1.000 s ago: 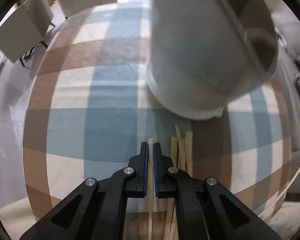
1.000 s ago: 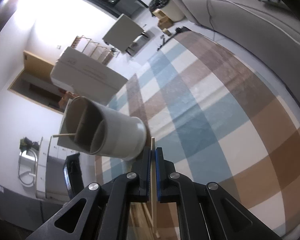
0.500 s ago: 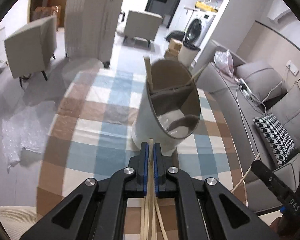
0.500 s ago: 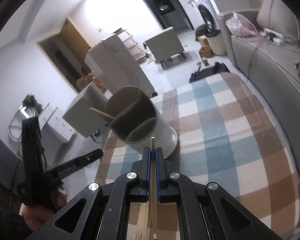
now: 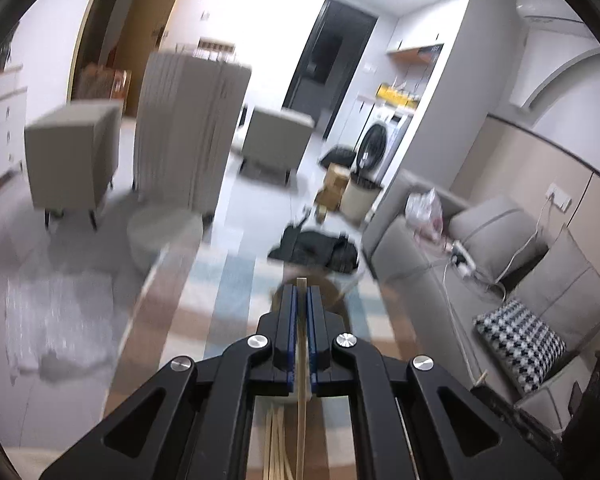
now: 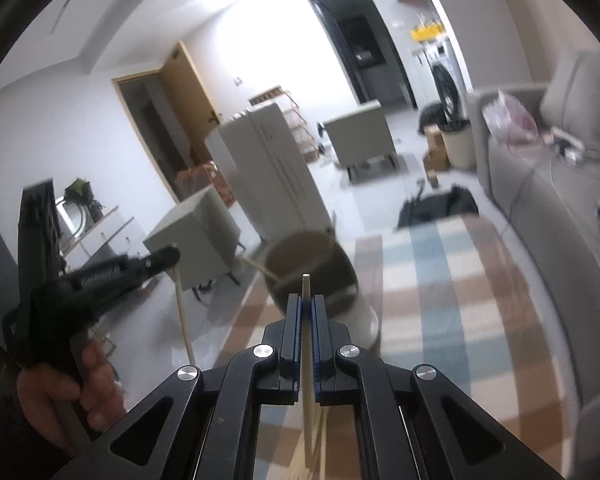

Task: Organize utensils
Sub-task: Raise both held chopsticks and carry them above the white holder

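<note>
My left gripper (image 5: pixel 301 292) is shut on a wooden chopstick (image 5: pixel 301 344), held high; the rim of the utensil holder (image 5: pixel 332 288) peeks out just behind the fingertips. More chopsticks (image 5: pixel 276 448) lie on the table below. My right gripper (image 6: pixel 306 300) is shut on another chopstick (image 6: pixel 307 360), raised in front of the white divided utensil holder (image 6: pixel 320 280), which stands on the checked tablecloth (image 6: pixel 440 320) and holds a chopstick (image 6: pixel 260 270). The left gripper (image 6: pixel 100 280) with its hanging chopstick (image 6: pixel 182 312) shows at left in the right wrist view.
A grey sofa (image 5: pixel 500 264) with a houndstooth cushion (image 5: pixel 520 344) runs along the right. Grey chairs (image 5: pixel 72 160), a white folded panel (image 5: pixel 188 128) and a black bag (image 5: pixel 316 248) stand on the floor beyond the table.
Both grippers have risen and tilted up with their chopsticks; the views swung from the tablecloth to the room. The holder now sits low, close behind the fingertips.
</note>
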Tool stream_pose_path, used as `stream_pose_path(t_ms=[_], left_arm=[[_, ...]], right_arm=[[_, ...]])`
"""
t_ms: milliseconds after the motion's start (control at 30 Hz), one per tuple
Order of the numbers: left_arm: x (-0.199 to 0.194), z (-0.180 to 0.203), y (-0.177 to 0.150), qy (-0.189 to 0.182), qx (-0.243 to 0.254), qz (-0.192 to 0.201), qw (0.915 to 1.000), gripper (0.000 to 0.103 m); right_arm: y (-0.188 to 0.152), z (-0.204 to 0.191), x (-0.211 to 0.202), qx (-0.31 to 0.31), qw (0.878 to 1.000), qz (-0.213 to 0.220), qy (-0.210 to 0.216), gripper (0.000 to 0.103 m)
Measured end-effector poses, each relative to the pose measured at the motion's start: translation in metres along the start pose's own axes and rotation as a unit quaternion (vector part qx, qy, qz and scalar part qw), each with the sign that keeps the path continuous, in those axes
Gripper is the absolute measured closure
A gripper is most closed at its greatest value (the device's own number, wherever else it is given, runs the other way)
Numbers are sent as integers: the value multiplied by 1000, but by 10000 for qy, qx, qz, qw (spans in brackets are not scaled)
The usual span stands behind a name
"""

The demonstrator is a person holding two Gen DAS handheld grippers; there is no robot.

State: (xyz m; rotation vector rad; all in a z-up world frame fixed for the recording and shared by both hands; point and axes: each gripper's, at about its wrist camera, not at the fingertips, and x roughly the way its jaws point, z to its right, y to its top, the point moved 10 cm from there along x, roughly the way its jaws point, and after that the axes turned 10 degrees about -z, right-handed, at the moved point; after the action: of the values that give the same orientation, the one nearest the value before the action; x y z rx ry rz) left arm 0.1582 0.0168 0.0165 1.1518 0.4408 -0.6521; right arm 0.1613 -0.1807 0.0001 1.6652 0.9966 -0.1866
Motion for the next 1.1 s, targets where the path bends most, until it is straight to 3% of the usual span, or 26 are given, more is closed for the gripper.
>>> stream_pose_path(t_ms=[167,367,667,833,1100], left_arm=[[-1,11,43,-95,30,518,9986,102],[15,9,87,66,105,1090,9940,102],[71,-20,120,235,-194,1367,9901,102],[92,-22,119,304,3,1400,9897,102],[103,-19,107,249,126,1356,9904,102]], right_arm=[[36,-14,-2,-377,9990,250,-11,99],[90,-13,15,-457,9978,487,26,99],[167,-30,64,-710,9941,805,171,99],[179,-25,99,-663,9946,765,215,99],[163,-7,132,-431,9972,567,225,99]])
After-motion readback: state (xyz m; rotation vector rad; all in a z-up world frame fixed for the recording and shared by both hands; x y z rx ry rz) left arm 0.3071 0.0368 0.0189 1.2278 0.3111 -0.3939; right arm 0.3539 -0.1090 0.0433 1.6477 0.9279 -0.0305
